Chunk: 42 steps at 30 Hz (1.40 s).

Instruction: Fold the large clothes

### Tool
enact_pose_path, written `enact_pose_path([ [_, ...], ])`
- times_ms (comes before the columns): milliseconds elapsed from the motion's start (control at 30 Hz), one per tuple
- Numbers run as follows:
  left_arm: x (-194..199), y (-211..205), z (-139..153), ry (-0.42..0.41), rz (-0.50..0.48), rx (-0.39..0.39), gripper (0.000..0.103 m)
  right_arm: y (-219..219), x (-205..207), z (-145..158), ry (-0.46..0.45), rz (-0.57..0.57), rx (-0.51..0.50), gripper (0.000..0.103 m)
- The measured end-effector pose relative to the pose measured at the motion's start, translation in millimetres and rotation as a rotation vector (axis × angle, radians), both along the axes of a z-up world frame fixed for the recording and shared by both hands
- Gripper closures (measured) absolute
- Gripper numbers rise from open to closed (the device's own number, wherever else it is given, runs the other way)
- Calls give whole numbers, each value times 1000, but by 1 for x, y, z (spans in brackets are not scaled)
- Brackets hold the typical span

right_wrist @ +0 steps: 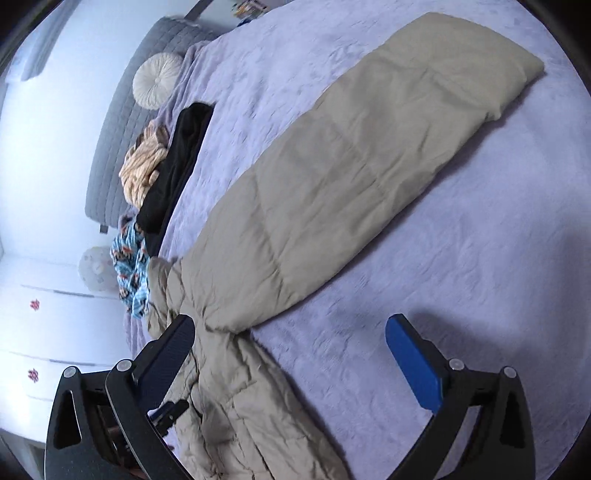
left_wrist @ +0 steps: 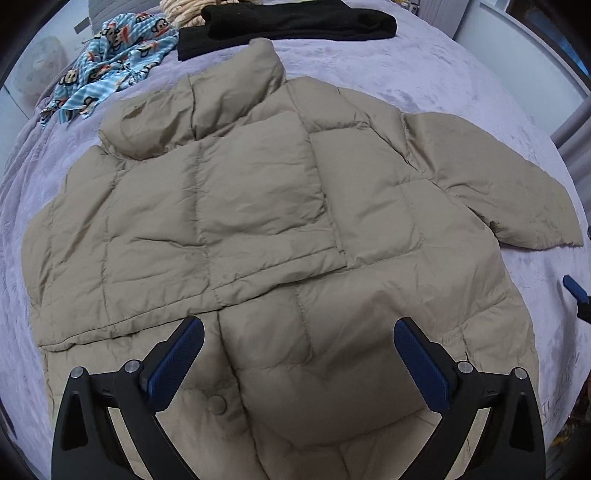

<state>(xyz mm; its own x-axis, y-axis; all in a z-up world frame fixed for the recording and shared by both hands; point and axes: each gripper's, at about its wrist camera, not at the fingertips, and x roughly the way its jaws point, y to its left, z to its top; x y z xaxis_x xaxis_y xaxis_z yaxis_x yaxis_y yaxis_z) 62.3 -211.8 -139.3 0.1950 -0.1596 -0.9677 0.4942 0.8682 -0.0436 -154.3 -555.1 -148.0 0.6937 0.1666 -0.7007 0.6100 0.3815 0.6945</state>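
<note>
A beige puffer jacket [left_wrist: 258, 206] lies spread on the lilac bed cover [left_wrist: 461, 92]. Its left sleeve is folded across the chest; its right sleeve [left_wrist: 498, 177] sticks out to the side. My left gripper [left_wrist: 299, 328] is open and empty, hovering over the jacket's lower hem. In the right wrist view the outstretched sleeve [right_wrist: 369, 158] runs away across the cover [right_wrist: 480, 258]. My right gripper [right_wrist: 290, 328] is open and empty above the jacket's armpit area and the cover. A blue tip of the right gripper [left_wrist: 574, 288] shows at the left wrist view's right edge.
A folded black garment [left_wrist: 295, 26], a blue monkey-print cloth [left_wrist: 110, 59] and a tan striped garment [right_wrist: 144, 166] lie at the head of the bed. A round white cushion [right_wrist: 157, 79] leans on the grey headboard [right_wrist: 122, 122]. White drawers [right_wrist: 44, 332] stand beside the bed.
</note>
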Motion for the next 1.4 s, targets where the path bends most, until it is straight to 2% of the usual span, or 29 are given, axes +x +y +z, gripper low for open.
enact_pose_path([
  [167,-4,-13,0,11,-8,-23,0,-60,-25,-22,-29,-185,110,0],
  [333,-4,-25,2,-1,8,-26,0,-100,-36,-42,-148,-340,231,0],
  [467,0,-32,9,-28,13,-37,0,-117,-31,-57,-233,-431,333,2],
  [500,1,-33,11,-39,13,-39,0,-120,-28,-61,-250,-452,362,9],
  [533,1,-34,13,-46,13,-44,0,-122,-25,-63,-262,-465,389,28],
  [567,1,-34,15,-52,14,-48,0,-124,-22,-67,-267,-471,420,39],
  [633,5,-33,16,-55,19,-50,0,-124,-13,-74,-325,-472,490,68],
  [700,9,-30,18,-58,33,-52,0,-124,-6,-71,-374,-451,497,86],
  [833,20,-14,26,-94,75,-53,0,-117,12,-38,-443,-342,417,90],
  [933,30,5,35,-109,122,-63,0,-102,40,1,-460,-202,313,90],
  [1067,43,39,46,-139,193,-79,0,-58,96,53,-467,16,181,90],
  [1133,47,57,49,-161,220,-76,0,-23,131,77,-455,142,98,90],
  [1233,53,88,50,-191,269,-62,0,53,182,104,-417,350,-50,90],
  [1300,56,109,46,-194,305,-56,0,107,211,106,-384,476,-116,90],
  [1400,59,139,37,-185,359,-55,0,185,244,85,-312,645,-165,90],
])
